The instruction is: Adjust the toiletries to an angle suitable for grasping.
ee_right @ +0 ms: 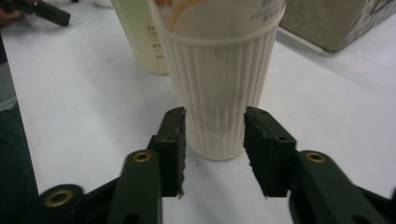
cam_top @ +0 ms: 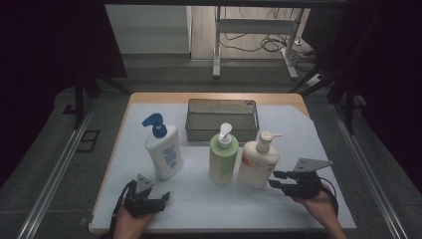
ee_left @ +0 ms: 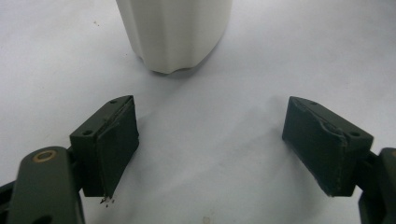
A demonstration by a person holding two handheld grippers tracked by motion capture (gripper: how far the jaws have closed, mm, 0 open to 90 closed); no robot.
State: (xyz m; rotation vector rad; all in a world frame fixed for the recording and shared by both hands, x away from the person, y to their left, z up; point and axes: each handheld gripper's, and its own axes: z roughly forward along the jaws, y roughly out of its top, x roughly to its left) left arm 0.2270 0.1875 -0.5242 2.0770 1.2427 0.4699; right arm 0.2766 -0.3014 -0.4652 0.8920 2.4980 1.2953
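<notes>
A table covered with a white sheet [cam_top: 298,149] over a light wooden top sits in a dim room with a grey floor. Three pump bottles stand in a loose row across the middle of the sheet. At the left is a white plastic bottle with a blue pump and a blue-printed label [cam_top: 163,149]; the print is too small to read. In the middle stands a pale green bottle with a white pump [cam_top: 222,159]. Just beside it, to the right, stands a cream-coloured bottle with a ribbed lower half, a cream pump and an orange-marked label [cam_top: 257,162]; small dark writing on it cannot be made out. Behind the bottles lies a rectangular grey metal mesh basket [cam_top: 222,120]. Beyond the table stand the white legs of a desk frame [cam_top: 217,50], with cables lying on the floor.

The left gripper [cam_top: 149,196], held in a hand at the near left edge, rests on the sheet with its black jaws spread wide and nothing between them; the base of the white bottle stands just ahead of it in the left gripper view.

The right gripper [cam_top: 276,179], held at the near right, points at the cream bottle. Its jaws are partly apart and stop just short of the bottle's ribbed base, gripping nothing.
</notes>
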